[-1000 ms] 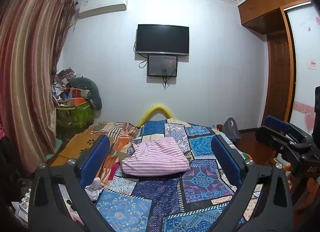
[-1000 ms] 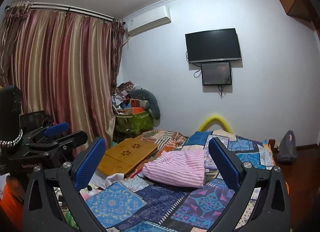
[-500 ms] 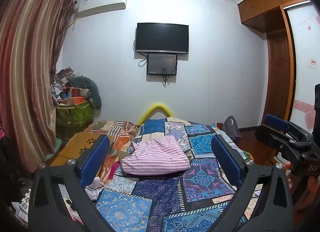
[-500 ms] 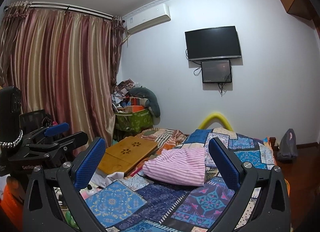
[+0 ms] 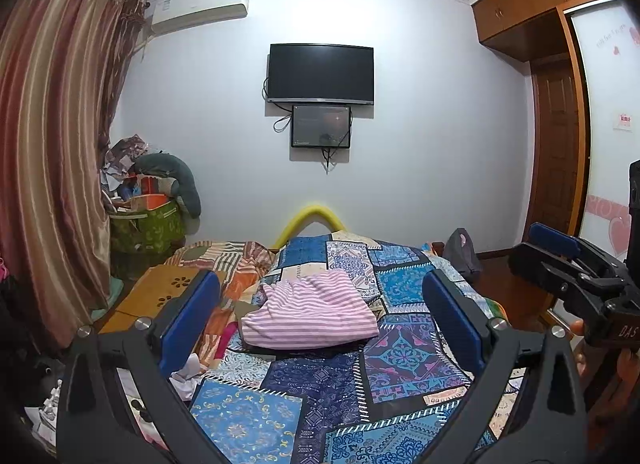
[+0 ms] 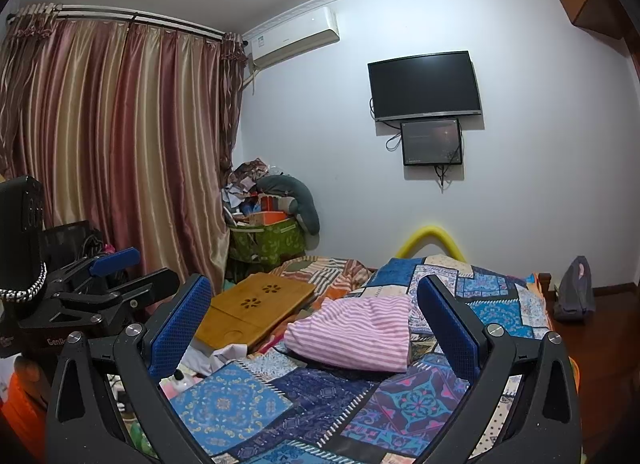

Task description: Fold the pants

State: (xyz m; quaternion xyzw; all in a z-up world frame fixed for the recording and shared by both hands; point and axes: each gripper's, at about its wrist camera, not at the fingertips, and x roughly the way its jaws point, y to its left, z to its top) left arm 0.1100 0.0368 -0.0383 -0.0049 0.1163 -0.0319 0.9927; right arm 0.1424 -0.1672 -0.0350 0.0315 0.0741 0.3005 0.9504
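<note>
- While both tools hang above the near end of a bed, neither touches anything, and the scene runs left to right as follows.
- At far left, striped curtains [image 5: 52, 168] cover the wall, with a full green bin [image 5: 148, 224] in the corner beside them.
- Just right of that, a wooden lap tray [image 6: 256, 308] lies on the bed's left side, near the pants but apart from them.
- Left tool [image 5: 320, 328]: its blue-padded jaws stand wide apart, released, holding nothing.
- Centre: the pink-and-white striped pants [image 5: 312, 316] lie on the patchwork bedspread [image 5: 404, 356] in a compact, roughly rectangular bundle. They look already folded over at least once, though I cannot tell how many layers there are.
- Right tool [image 6: 316, 328]: jaws likewise spread and released, empty, facing the same bundle from further right.
- At far right, a dark bag [image 6: 576, 296] sits on the floor past the bed's edge, with a wooden door [image 5: 560, 152] beyond.
- Step in hand, as a judgement: either the fold is finished and the tools are clear of it, or one last fold or tidy remains.
- Any next move calls for both tools to lower and reach forward to the near hem of the bundle, gripping its two corners evenly.
- Open room: bare bedspread lies in front of and right of the pants; the lap tray crowds the left, and the bed's right edge drops to the floor.
</note>
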